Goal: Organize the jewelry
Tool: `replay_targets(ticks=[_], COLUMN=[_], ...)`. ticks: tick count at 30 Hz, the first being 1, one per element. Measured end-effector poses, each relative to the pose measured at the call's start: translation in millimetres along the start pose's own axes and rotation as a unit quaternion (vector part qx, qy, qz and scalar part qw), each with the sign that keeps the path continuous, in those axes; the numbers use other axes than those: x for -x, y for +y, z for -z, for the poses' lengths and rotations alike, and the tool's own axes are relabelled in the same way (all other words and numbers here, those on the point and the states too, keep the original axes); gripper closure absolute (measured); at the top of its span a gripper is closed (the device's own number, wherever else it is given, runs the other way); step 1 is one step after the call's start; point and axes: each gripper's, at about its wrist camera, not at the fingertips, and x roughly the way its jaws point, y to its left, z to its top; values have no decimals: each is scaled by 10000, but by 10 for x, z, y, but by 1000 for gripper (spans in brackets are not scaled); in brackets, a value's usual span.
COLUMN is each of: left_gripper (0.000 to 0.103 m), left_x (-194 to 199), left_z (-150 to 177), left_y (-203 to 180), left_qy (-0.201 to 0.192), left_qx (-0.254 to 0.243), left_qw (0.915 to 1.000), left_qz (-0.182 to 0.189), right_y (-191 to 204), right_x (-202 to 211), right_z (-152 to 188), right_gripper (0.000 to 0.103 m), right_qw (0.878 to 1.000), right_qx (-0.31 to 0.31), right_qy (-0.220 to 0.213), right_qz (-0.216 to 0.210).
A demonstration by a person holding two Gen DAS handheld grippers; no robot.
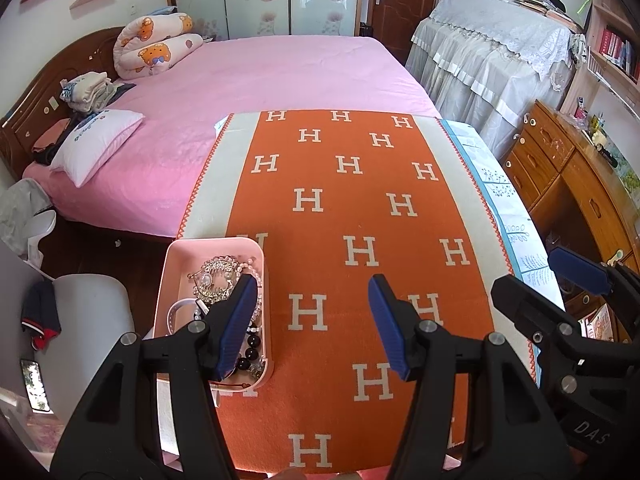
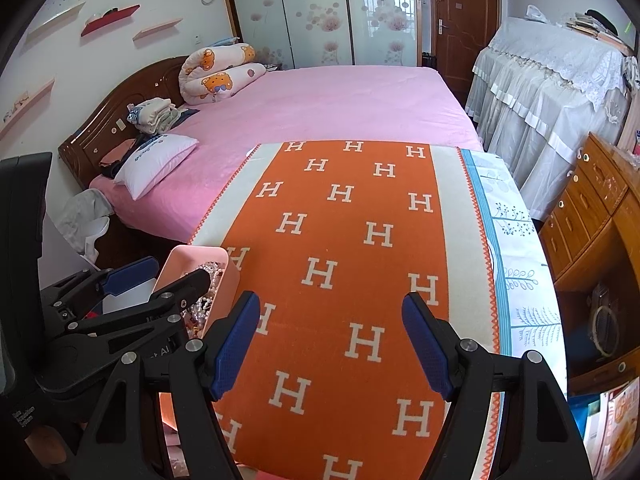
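Note:
A pink tray stands at the left edge of the orange cloth and holds a heap of jewelry. In it lie a crystal tiara, a pearl strand, black beads and a white band. My left gripper is open and empty. Its left finger hangs over the tray's right side and its right finger over bare cloth. In the right wrist view the tray shows partly behind the left gripper. My right gripper is open and empty over the cloth, to the right of the tray; it also appears as the right gripper.
The orange cloth with white H letters covers a table with a blue-and-white cover showing along its right side. A pink bed lies beyond, a wooden dresser to the right, and a white chair to the left.

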Motion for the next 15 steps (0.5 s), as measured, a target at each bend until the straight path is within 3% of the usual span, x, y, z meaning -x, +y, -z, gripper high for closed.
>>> replay_targets(ticks=[15], left_gripper=[48], left_x=[-3], left_z=[2], left_y=[8], left_qy=[20], left_qx=[-27], left_qw=[10000], left_qz=[7], right_y=[-10], right_x=[-8], right_z=[6], right_gripper=[28], right_qw=[10000], right_qx=[-18], right_qy=[8], right_qz=[-17])
